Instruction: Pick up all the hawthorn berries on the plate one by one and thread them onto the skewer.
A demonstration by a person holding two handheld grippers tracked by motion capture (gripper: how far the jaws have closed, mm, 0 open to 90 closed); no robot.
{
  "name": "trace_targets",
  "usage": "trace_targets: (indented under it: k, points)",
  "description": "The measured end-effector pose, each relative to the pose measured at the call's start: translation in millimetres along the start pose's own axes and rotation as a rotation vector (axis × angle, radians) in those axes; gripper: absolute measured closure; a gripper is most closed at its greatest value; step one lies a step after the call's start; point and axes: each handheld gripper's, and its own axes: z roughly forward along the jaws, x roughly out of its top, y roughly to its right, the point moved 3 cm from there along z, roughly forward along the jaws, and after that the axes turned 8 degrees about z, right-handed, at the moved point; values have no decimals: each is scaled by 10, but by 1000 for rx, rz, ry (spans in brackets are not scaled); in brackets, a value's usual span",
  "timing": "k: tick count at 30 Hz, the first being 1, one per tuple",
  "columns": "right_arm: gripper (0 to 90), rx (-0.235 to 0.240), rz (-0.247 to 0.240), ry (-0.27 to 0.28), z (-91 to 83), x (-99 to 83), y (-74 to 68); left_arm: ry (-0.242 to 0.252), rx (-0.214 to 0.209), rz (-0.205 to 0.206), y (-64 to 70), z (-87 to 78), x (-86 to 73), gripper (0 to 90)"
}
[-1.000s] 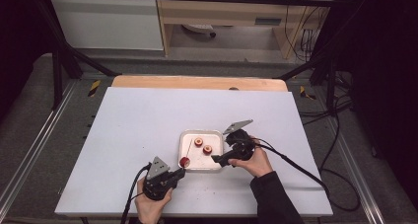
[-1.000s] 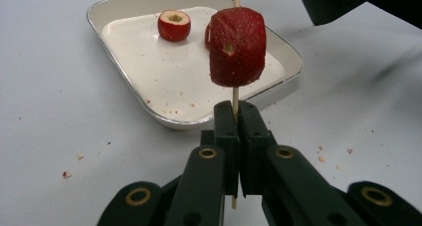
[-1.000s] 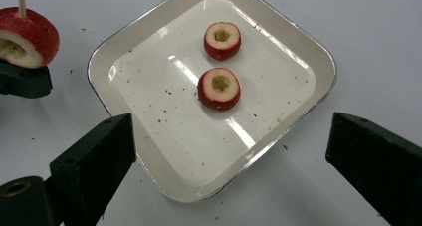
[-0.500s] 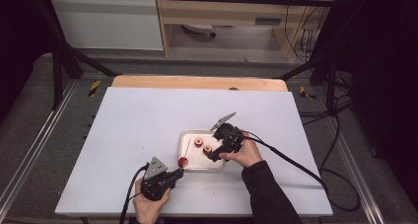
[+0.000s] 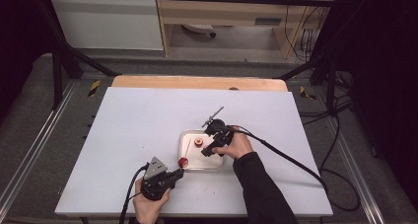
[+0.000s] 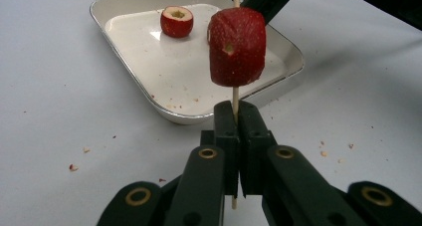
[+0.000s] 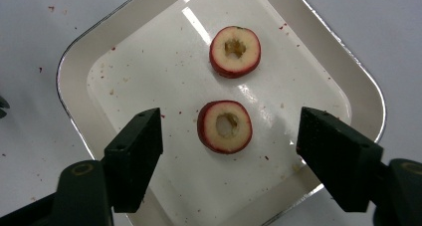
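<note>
My left gripper is shut on a thin wooden skewer that stands upright with a red fruit piece threaded on it. From above, this gripper sits at the white tray's near-left corner, holding the skewered fruit there. My right gripper hovers open over the tray, its jaws wide on either side of a cored, red-skinned slice. A second slice lies just beyond. In the high view the right gripper is over the tray's right half.
The tray rests on a white table top, with small red crumbs scattered around it. A wooden strip runs along the far edge. The right gripper's cable trails off to the right.
My right gripper has moved left from the tray's right side to above the slices. The left gripper with the skewer has barely moved.
</note>
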Motion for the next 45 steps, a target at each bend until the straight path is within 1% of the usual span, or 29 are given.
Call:
trace_targets:
  k: [3,4,7,10,12,15,20,27,32,33,34,37,40,45]
  points:
    - [311,16,17,-19,39,19,17,1,-1,-2,-4,-3,2,883]
    - [324,18,26,-34,49,23,23,0,-3,-2,-6,-4,1,883]
    - [368,20,35,-52,74,36,46,0,-3,0,-8,-3,2,883]
    - [411,24,51,-54,84,59,54,-1,-4,1,-5,-1,1,883]
    - [432,33,54,-57,96,69,56,-1,-5,1,-4,-2,1,883]
    - [468,34,61,-71,116,69,50,-1,-5,1,-6,-4,0,883]
    - [519,39,67,-82,152,66,54,-2,-7,2,-9,0,-6,884]
    - [585,40,70,-81,165,65,51,-3,-8,2,-9,-2,-7,884]
    - [599,42,76,-87,182,63,55,-1,-8,0,-11,-7,-8,883]
    - [600,43,82,-88,181,63,52,-1,-8,0,-11,-8,-8,883]
    - [600,46,100,-91,179,63,44,-1,-8,-1,-13,-9,-7,883]
    - [602,53,115,-91,167,62,45,1,-8,1,-16,-11,-7,884]
    - [602,64,134,-74,126,69,40,1,-7,2,-17,-14,-7,884]
    - [603,72,143,-37,20,70,27,3,-7,-3,-9,-11,-5,883]
